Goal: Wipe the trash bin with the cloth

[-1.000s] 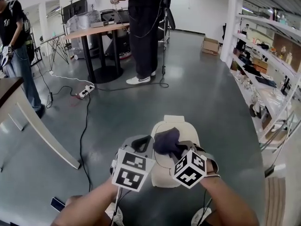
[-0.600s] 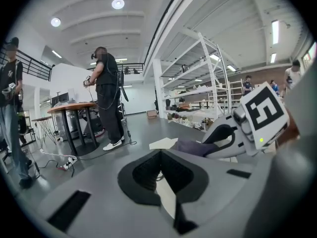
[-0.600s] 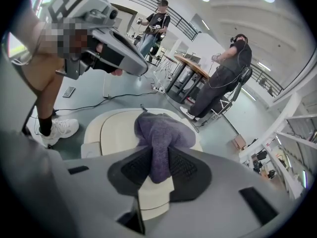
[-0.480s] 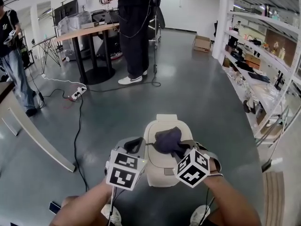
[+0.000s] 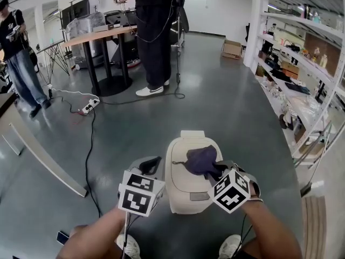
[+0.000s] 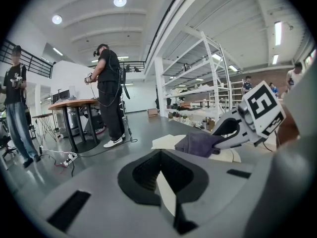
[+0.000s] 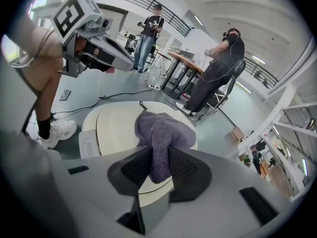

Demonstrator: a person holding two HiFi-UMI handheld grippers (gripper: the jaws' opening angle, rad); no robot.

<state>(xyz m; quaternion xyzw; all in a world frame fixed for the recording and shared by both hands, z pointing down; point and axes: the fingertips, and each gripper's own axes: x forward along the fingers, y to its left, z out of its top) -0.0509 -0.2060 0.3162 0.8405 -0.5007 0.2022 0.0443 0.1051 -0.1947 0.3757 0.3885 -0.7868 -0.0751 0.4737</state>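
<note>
Right gripper clamps purple cloth on trash bin lid; left gripper agape, empty. Cloth likely limp: hold it bunched.

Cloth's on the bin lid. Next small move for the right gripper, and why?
Probably drag the right gripper with its cloth toward you across the trash bin lid: the cloth rests on the far part, and the near half lies bare.
</note>
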